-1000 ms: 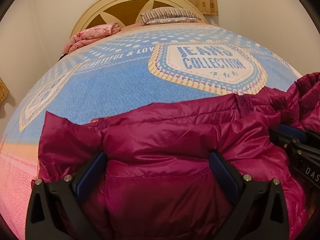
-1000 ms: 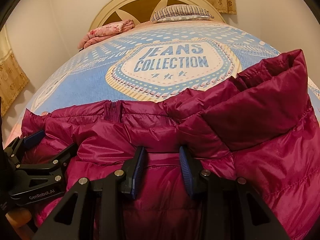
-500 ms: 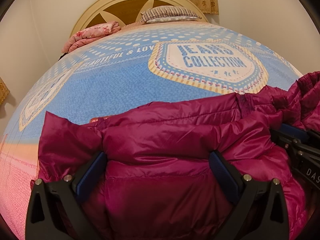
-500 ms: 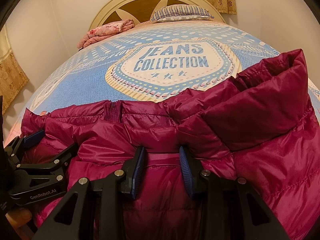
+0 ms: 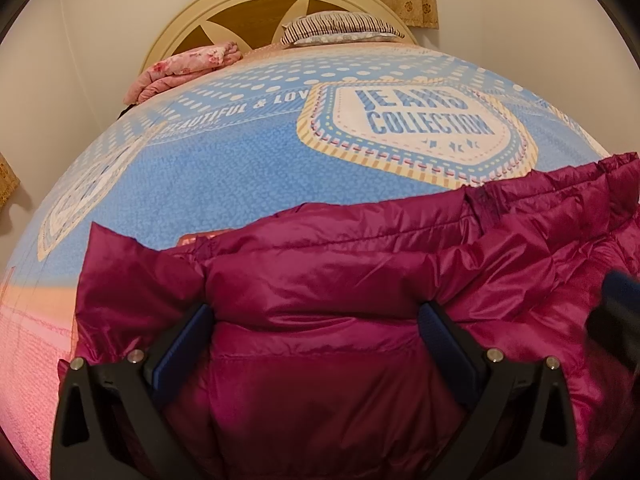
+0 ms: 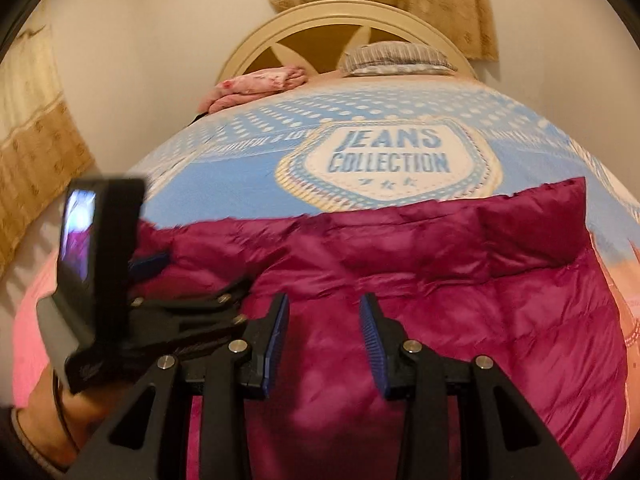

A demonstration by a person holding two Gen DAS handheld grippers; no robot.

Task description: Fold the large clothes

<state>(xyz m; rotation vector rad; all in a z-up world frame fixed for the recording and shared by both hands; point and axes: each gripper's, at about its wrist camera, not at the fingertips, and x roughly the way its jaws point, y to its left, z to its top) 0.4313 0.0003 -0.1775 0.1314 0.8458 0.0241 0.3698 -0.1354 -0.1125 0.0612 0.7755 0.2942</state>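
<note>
Left wrist view. The left tongs [image 5: 316,344] stand spread wide, their blue-padded fingers [image 5: 182,348] straddling a thick fold of the glossy magenta quilted down jacket [image 5: 340,280]. Whether the pads press the cloth cannot be told. The jacket lies across the near end of the bed with the blue "JEANS COLLECTION" printed blanket [image 5: 240,152]. A folded pink floral quilt [image 5: 188,66] and a striped pillow [image 5: 340,30] lie at the cream arched headboard [image 5: 256,4]. The right tongs [image 5: 618,320] show as a blurred dark shape at the right edge.

Right wrist view. The right tongs [image 6: 324,344] are released: a clear gap separates the fingers [image 6: 276,340], with jacket [image 6: 460,288] visible beyond, not pinched. The left tongs [image 6: 152,280] sit just beside them, low on the cloth; motion blur softens this frame.

Hazards, as a judgement. The slick, puffy shell may slip from the pads, and trapped air may spring a fold open. With one side released, a one-sided pull could skew the fold. The close-set tongs risk collision.
</note>
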